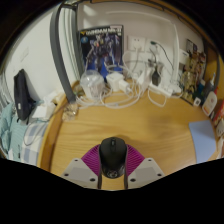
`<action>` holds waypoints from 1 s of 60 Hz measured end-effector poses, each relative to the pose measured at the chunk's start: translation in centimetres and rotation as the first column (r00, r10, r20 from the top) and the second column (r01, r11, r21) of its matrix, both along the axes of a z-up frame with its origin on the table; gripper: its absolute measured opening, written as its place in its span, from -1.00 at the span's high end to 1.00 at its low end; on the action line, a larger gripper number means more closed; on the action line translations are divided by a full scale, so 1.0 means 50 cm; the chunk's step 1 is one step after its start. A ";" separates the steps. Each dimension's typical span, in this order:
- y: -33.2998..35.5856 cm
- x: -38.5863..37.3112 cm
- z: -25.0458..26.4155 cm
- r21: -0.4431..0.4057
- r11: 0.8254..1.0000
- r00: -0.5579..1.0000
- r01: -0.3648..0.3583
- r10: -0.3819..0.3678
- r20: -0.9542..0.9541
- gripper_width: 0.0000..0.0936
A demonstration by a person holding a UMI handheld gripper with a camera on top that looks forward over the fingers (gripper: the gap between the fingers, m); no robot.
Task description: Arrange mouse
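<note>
The gripper (112,176) sits nearest, its two fingers reaching forward with their magenta pads (93,166) angled inward, and a black mouse (113,158) stands between them, its rear end down in the gap and its rounded front reaching out just ahead of the fingertips. The pads lie close along both flanks of the mouse, yet whether they actually press on it or leave a thin gap cannot be told from this view; the mouse appears to rest on the wooden table (160,125). The tabletop spreads out from the fingers as a broad, light brown surface, bare across its middle. Off to the right of the fingers, at the table's edge, lies a light blue flat item (204,140). Farther on and to the left stands a small clear glass (71,110), and beyond it, along the back of the table, sits a tangle of white cables and adapters (122,90), with a dark upright gadget (156,75) near them. To the far left, dark and pale bags (20,100) hang beside the table. On the white wall behind everything, a poster of a blue and white robot figure (100,48) is mounted.
</note>
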State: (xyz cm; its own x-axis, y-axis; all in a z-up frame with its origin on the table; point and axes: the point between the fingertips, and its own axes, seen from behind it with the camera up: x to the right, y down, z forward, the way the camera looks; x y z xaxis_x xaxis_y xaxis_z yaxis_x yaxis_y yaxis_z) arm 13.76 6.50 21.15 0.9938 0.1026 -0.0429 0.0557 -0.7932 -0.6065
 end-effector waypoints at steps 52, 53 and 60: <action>0.134 0.973 0.127 0.093 0.990 0.984 0.102 -0.114 0.134 0.37; 0.132 0.976 0.112 0.083 0.991 0.985 0.106 -0.116 0.128 0.37; 0.124 0.987 0.020 0.039 0.993 0.988 0.108 -0.112 0.107 0.36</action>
